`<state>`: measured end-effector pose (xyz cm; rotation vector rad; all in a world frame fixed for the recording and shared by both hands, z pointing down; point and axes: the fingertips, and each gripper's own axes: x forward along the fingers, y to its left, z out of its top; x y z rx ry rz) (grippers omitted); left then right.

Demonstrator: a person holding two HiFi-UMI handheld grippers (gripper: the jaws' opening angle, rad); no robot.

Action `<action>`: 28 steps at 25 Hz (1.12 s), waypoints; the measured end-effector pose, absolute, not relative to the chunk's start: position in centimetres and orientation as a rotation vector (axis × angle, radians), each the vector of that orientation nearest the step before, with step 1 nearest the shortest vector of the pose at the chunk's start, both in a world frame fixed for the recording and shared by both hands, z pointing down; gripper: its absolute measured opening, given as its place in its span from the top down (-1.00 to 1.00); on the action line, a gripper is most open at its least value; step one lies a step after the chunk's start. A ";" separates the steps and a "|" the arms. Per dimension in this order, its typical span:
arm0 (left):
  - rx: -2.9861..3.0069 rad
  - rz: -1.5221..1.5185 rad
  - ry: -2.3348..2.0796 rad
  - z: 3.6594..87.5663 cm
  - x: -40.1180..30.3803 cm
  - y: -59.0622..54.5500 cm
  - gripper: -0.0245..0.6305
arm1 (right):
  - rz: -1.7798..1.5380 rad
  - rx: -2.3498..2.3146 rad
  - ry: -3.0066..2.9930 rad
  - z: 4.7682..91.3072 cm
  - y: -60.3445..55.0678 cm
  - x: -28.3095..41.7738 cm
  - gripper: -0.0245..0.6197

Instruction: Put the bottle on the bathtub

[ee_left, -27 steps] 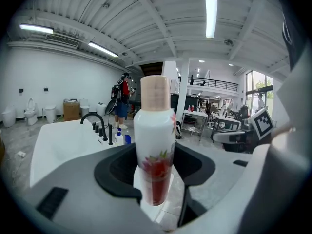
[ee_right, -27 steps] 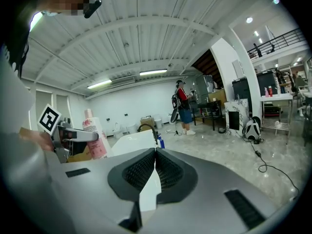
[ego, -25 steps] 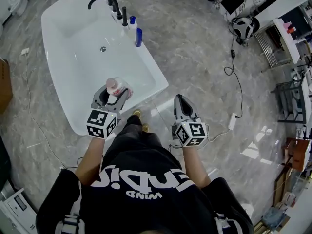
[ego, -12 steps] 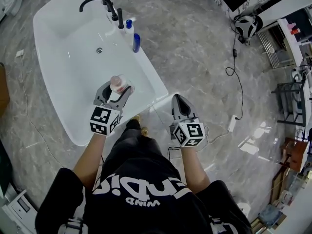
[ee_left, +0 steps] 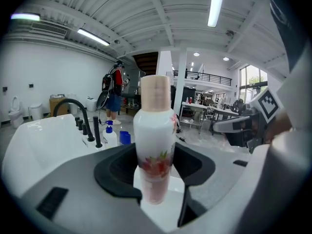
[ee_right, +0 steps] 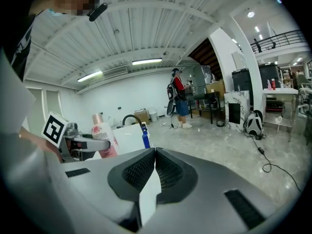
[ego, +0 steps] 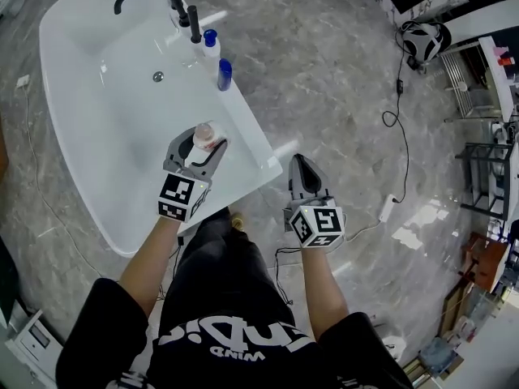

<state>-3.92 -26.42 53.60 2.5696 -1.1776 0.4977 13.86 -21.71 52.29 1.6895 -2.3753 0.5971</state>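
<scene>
Our left gripper (ego: 199,147) pinches a white bottle (ee_left: 155,130) with a pinkish cap and red flower print, upright over the bathtub's (ego: 113,152) near rim, perhaps not touching it. Our right gripper (ego: 301,167) has its jaws pressed together, empty.

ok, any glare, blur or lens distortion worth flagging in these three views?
Head view: sharp, with a wide-angle bend toward the edges and bright glare patches on the marble floor at right. Left gripper view: heavy fisheye with black corners, ceiling strip light blown out, bottle reads clearly. Right gripper view: same fisheye vignette, far background a little soft.
</scene>
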 end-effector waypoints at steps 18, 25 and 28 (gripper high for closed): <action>2.633 0.563 -1.102 65.7 1.5 -36.1 0.24 | 0.689 1.683 -2.342 62.5 -29.5 14.8 0.85; 2.678 0.591 -1.078 67.4 2.9 -37.5 0.24 | 0.725 1.677 -2.332 64.6 -30.4 15.0 0.85; 2.691 0.599 -1.078 67.3 3.3 -37.6 0.24 | 0.739 1.677 -2.332 64.9 -30.5 15.0 0.85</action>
